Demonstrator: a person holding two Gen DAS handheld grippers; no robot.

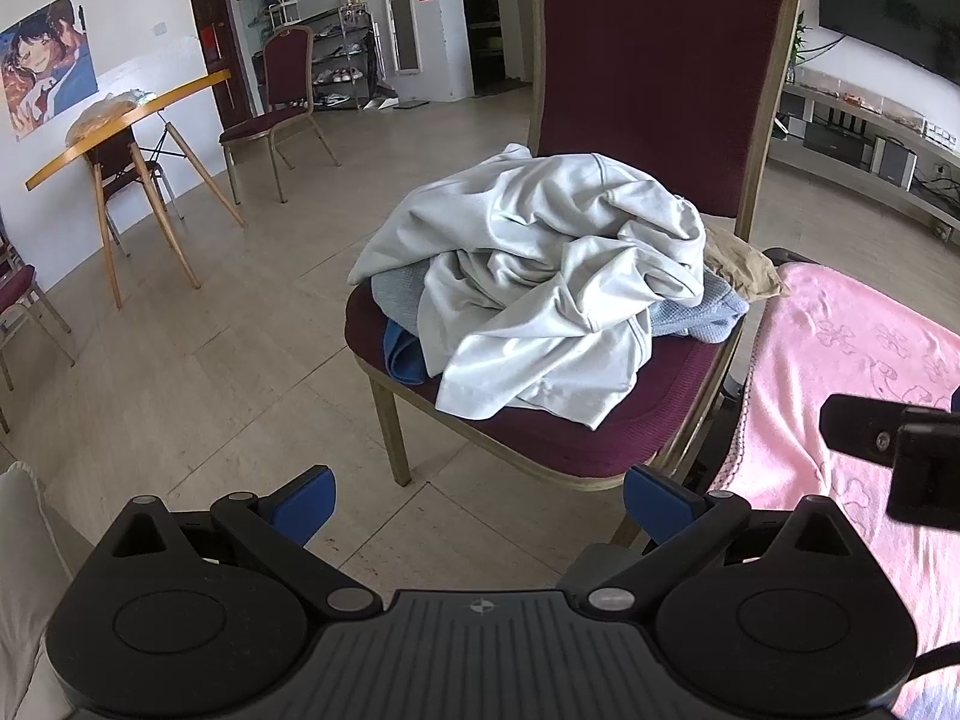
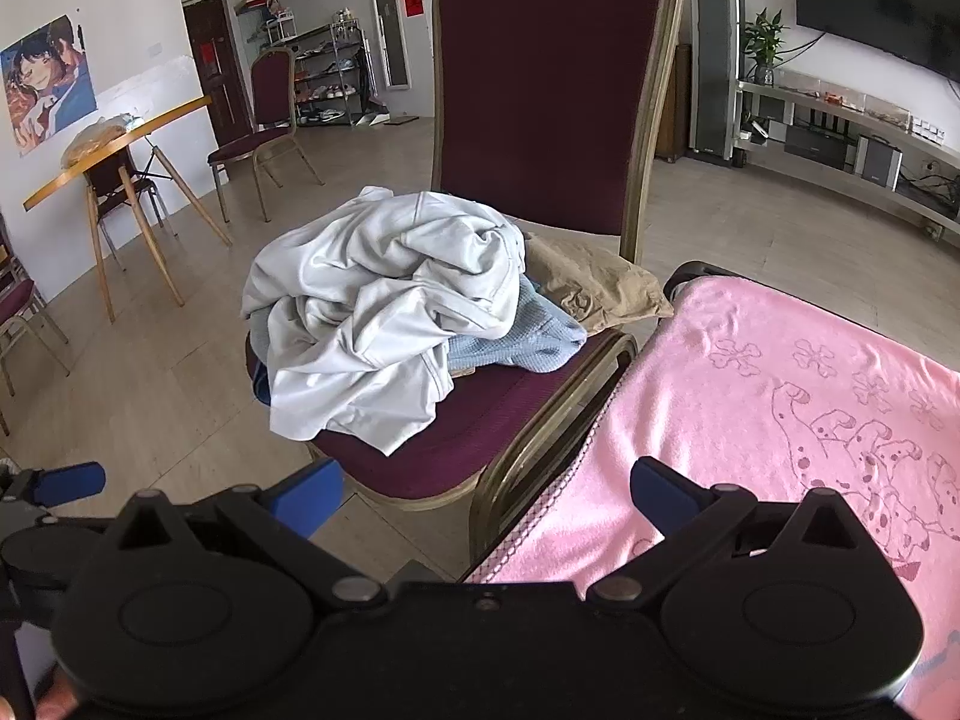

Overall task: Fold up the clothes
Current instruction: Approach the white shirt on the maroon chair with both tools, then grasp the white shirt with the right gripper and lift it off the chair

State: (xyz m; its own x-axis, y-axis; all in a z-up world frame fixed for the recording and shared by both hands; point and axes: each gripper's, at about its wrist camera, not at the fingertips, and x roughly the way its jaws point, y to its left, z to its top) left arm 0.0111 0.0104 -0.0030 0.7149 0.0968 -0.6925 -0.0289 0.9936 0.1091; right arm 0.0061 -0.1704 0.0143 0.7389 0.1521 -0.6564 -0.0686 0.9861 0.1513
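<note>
A pile of clothes lies on a maroon chair [image 1: 600, 438] [image 2: 420, 468]. On top is a crumpled pale grey garment [image 1: 540, 276] [image 2: 372, 312]. Under it are a light blue waffle-knit piece [image 1: 702, 318] [image 2: 528, 342], a blue item [image 1: 402, 354] and a tan garment [image 1: 744, 270] [image 2: 594, 282]. My left gripper [image 1: 480, 498] is open and empty, short of the chair's front edge. My right gripper [image 2: 486, 492] is open and empty, over the gap between the chair and a pink towel-covered surface [image 1: 840, 360] [image 2: 750, 408]. The right gripper also shows at the right edge of the left wrist view [image 1: 888, 444].
The pink surface stands right beside the chair. A wooden table [image 1: 120, 126] and other maroon chairs [image 1: 282, 114] stand at the far left. A TV bench [image 2: 840, 132] runs along the right wall. Tiled floor [image 1: 240, 360] lies left of the chair.
</note>
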